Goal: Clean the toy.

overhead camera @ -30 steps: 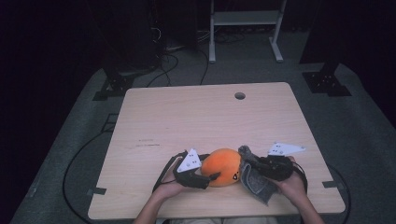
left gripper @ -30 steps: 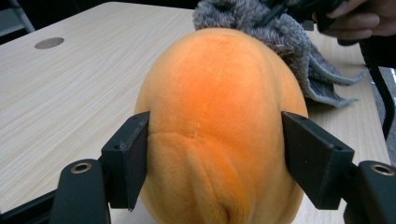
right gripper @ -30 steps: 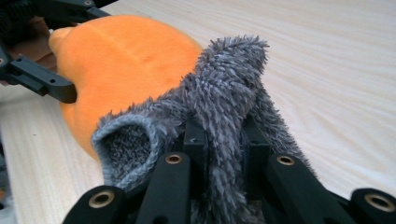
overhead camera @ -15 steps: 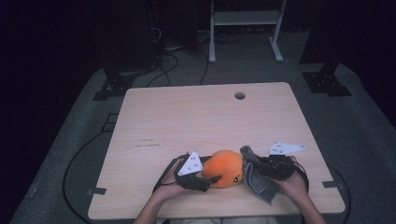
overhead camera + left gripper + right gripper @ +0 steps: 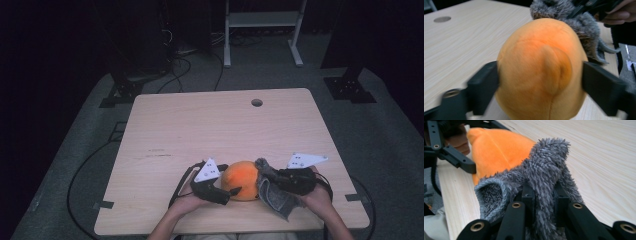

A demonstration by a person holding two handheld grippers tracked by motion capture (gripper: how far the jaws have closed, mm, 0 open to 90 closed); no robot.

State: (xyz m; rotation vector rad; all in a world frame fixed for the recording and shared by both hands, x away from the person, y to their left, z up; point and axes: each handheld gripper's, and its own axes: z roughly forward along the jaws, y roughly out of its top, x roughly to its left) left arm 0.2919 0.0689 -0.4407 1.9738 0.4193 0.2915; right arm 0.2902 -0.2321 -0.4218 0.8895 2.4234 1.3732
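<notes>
A: High view first. Orange plush ball [image 5: 242, 180] near the front edge of the wooden table [image 5: 210, 125], with the left gripper [image 5: 227, 192] against its left side and the right gripper [image 5: 265, 175] at its right, clamped on a grey fuzzy cloth [image 5: 275, 197].

B: Cloth touching the ball?

A: Yes, draped off its right side, hanging toward the table edge. Probably a cover being pulled on or off, hence one tong steadying and the other tugging.

B: Left gripper view?

A: Ball [image 5: 540, 70] between the two black jaws, one on each flank. Jaws just been opening; pads beside the plush, pressing hardly if at all, so spread, bracketing rather than squeezing. Grey cloth [image 5: 584, 30] behind the ball, right gripper [image 5: 591, 6] on it.

B: Right gripper view?

A: Jaws narrow, pinched on a fold of the cloth [image 5: 544, 172], which stands up between them. Orange ball [image 5: 499, 150] just beyond, left gripper [image 5: 472, 168] at its far side. Tight pinch likely for a firm pull.
</notes>
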